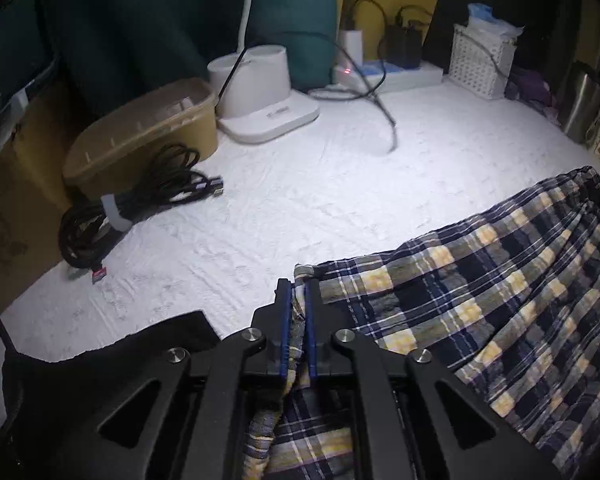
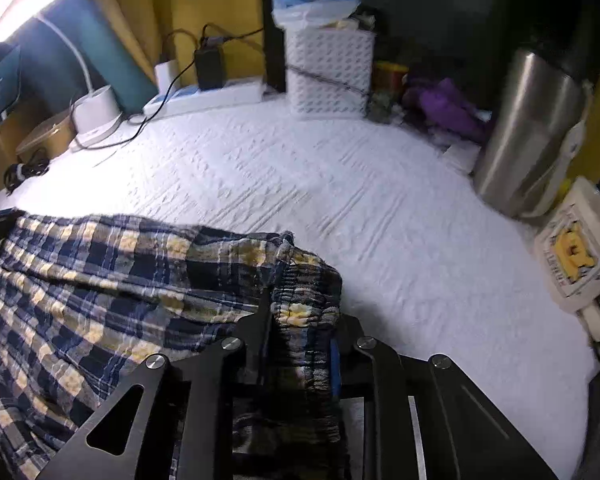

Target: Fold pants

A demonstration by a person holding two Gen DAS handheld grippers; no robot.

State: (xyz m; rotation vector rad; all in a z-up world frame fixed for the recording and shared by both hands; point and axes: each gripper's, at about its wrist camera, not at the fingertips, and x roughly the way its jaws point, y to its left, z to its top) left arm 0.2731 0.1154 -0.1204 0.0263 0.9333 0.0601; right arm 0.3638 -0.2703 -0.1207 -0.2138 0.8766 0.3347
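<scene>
The pants (image 1: 500, 280) are blue, grey and yellow plaid and lie stretched over a white textured cloth (image 1: 300, 184). My left gripper (image 1: 299, 288) is shut on one end of the pants, a hem edge pinched between its blue pads. My right gripper (image 2: 300, 312) is shut on the gathered elastic waistband (image 2: 304, 292), which bunches up between its fingers. In the right wrist view the rest of the pants (image 2: 100, 280) spread to the left.
At the back stand a white lamp base (image 1: 268, 96), a tan box (image 1: 140, 132), a power strip (image 1: 388, 74) with cables and a white basket (image 1: 480, 60). A coiled black cable (image 1: 120, 208) lies left. A steel flask (image 2: 528, 132) and a white phone (image 2: 576, 256) stand right.
</scene>
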